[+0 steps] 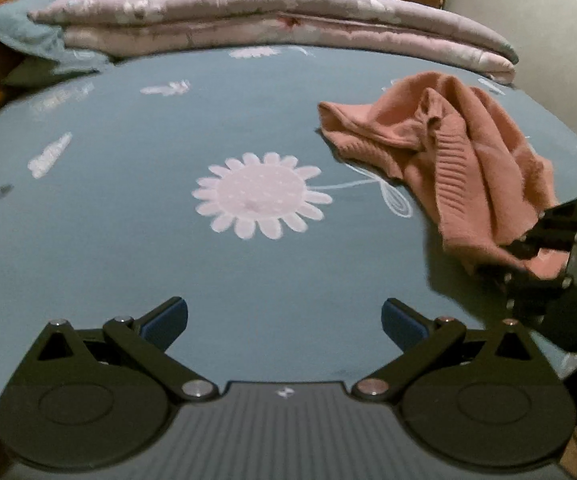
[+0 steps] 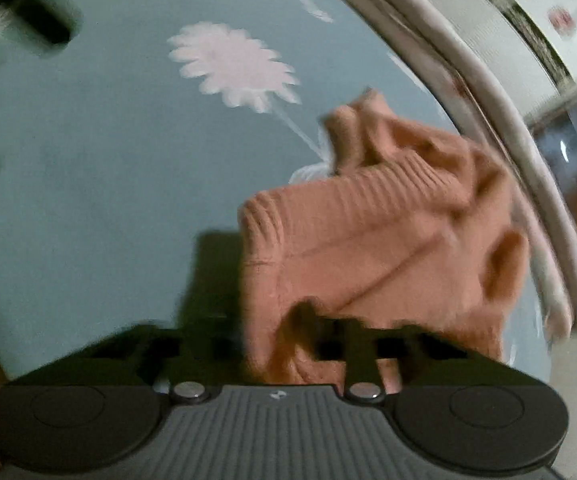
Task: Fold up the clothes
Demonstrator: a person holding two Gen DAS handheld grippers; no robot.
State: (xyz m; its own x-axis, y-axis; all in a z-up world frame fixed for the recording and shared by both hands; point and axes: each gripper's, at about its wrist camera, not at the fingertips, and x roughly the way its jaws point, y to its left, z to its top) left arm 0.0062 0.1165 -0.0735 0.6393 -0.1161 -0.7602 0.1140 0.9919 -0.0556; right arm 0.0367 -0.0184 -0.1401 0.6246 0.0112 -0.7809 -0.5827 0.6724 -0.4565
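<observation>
A crumpled salmon-pink knit sweater (image 1: 448, 148) lies on the blue bedsheet (image 1: 168, 264) at the right. My left gripper (image 1: 284, 322) is open and empty, low over the sheet in front of a printed white daisy, to the left of the sweater. My right gripper (image 1: 528, 250) shows in the left wrist view at the sweater's near edge, shut on its cloth. In the right wrist view the sweater (image 2: 388, 240) fills the middle and its near edge is pinched in my right gripper (image 2: 328, 332); the fingertips are hidden under the cloth.
A folded pink quilt (image 1: 272, 16) lies along the far edge of the bed, with a blue pillow (image 1: 28, 32) at the far left. A wooden headboard stands at the left. The quilt also shows in the right wrist view (image 2: 488, 92).
</observation>
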